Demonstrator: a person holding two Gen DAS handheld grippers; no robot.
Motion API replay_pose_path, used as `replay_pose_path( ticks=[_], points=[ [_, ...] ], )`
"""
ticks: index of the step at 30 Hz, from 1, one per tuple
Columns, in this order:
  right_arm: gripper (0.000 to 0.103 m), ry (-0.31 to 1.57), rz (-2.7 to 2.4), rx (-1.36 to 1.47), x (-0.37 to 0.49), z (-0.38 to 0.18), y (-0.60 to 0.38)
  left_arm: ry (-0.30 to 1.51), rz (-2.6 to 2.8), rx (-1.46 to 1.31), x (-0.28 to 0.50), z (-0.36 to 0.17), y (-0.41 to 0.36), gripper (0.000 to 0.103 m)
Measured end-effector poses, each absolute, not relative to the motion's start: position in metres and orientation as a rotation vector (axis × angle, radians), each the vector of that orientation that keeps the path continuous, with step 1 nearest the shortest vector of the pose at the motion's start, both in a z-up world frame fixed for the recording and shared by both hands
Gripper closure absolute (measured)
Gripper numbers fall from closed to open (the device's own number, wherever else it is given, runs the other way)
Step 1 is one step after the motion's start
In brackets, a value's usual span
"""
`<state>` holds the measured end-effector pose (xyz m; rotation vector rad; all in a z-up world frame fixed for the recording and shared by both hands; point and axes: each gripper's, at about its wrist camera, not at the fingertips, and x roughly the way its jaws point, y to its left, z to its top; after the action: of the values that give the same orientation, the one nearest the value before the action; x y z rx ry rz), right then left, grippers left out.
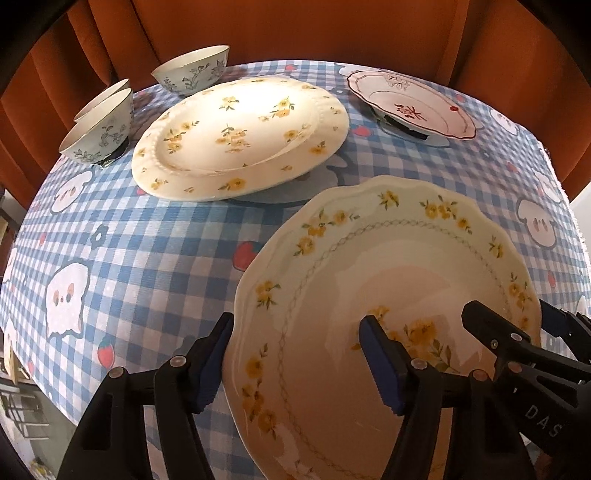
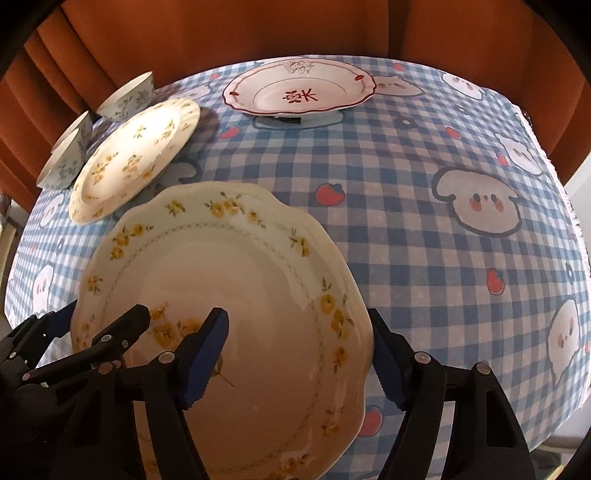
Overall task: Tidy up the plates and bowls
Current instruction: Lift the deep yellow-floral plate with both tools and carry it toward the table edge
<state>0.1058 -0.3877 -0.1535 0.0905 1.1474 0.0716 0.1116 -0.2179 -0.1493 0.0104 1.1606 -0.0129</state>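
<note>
A scalloped cream plate [image 1: 388, 280] [image 2: 229, 277] with yellow flowers lies at the near side of the table. My left gripper [image 1: 297, 325] straddles its left rim, one finger outside the edge and the other over the plate's well. The jaws stand apart and do not pinch the rim. My right gripper [image 2: 295, 315] straddles the right rim the same way, also open. Each gripper shows in the other's view: the right gripper [image 1: 511, 314] and the left gripper [image 2: 105, 312]. A larger round flowered plate [image 1: 240, 140] [image 2: 136, 155] sits behind.
A red-trimmed plate [image 1: 413, 103] [image 2: 299, 92] rests raised on something dark at the back. A single blue-flowered bowl [image 1: 192, 70] [image 2: 129, 98] and two stacked bowls [image 1: 99, 125] [image 2: 66, 155] stand at the back left. A blue checked tablecloth [image 1: 147, 251] covers the table, with an orange curtain [image 1: 295, 29] behind.
</note>
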Motion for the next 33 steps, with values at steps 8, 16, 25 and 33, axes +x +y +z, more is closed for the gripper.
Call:
replay_pose_path(
  ticks=[8, 16, 25, 33],
  points=[
    [0.030, 1.202, 0.098, 0.077, 0.112, -0.162, -0.387, 1.150, 0.011, -0.009, 0.113, -0.151, -0.219, 0.034],
    [0.030, 1.236, 0.073, 0.063, 0.111, -0.161, -0.383, 1.211, -0.003, -0.005, 0.114, -0.150, -0.219, 0.035],
    [0.031, 1.227, 0.025, 0.043, 0.112, -0.145, -0.371, 1.200, -0.049, 0.002, 0.109, -0.135, -0.206, 0.034],
    [0.031, 1.204, -0.025, 0.060, 0.107, -0.125, -0.338, 1.183, -0.105, 0.004, 0.111, -0.119, -0.169, 0.034]
  ],
)
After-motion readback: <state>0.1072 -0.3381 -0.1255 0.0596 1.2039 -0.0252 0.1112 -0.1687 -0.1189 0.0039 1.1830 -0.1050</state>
